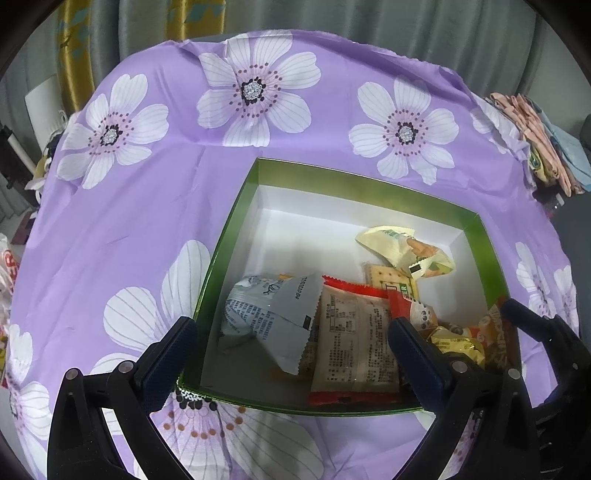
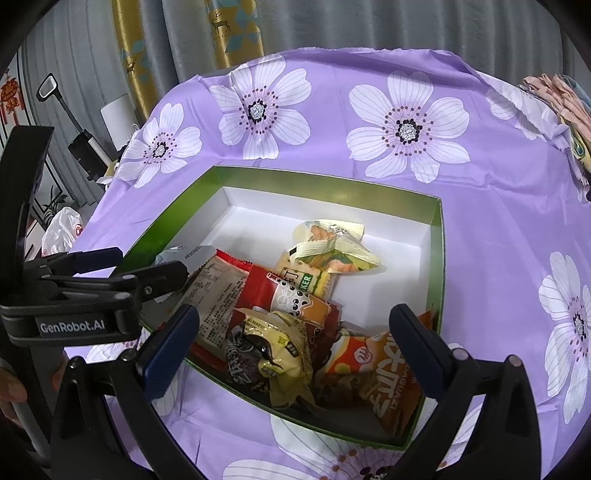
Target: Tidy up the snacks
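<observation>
Green box [image 1: 480, 236] of snacks, purple floral tablecloth [image 1: 110, 229], grey curtains [image 1: 406, 22] behind

Black plastic tool [image 2: 295, 332] with blue pads [image 2: 168, 341], marked "GenRobot.AI".

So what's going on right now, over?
Left tongs open, empty. Right tongs open, empty. Snacks piled in green box. Nothing blocking.
</observation>
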`<state>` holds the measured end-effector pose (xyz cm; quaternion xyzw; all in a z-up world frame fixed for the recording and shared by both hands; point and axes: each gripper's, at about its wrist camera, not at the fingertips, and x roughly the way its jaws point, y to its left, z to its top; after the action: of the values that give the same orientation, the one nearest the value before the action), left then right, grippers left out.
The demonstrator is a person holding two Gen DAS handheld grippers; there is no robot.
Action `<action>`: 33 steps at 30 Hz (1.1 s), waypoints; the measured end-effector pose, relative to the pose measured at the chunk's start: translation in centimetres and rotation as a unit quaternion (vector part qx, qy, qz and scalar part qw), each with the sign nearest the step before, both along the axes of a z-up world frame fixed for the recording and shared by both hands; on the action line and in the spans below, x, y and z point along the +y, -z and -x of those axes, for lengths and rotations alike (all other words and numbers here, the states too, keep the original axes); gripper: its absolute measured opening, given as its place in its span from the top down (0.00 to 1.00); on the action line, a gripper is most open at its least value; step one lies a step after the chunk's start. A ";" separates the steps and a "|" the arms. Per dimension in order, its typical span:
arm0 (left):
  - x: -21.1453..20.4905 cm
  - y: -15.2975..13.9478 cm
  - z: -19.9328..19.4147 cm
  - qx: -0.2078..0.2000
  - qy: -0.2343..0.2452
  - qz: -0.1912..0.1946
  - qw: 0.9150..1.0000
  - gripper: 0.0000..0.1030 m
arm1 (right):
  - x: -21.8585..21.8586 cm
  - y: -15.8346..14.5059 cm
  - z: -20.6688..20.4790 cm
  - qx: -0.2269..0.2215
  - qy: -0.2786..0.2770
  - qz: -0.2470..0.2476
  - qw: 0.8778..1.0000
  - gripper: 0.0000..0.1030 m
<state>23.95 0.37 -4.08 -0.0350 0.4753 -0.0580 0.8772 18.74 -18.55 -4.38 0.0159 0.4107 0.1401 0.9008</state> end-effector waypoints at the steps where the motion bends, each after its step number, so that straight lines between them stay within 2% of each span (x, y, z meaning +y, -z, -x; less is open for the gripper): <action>1: 0.0 0.0 0.0 0.000 -0.001 -0.003 1.000 0.01 | 0.0 0.0 0.0 0.000 0.000 0.000 1.000 0.00; 15: -0.1 -0.4 0.9 -0.007 -0.009 -0.023 1.000 0.01 | -0.3 -0.8 1.0 -0.006 0.003 -0.001 1.000 0.00; 33: -0.6 -2.9 3.4 -0.029 -0.008 -0.039 0.999 0.01 | -0.5 -3.0 4.0 -0.028 0.001 -0.005 1.000 0.00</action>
<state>20.58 -0.19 -1.23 -0.0030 0.4512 -0.0332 0.8918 14.70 -19.10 -1.34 0.0169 0.3850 0.1414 0.9119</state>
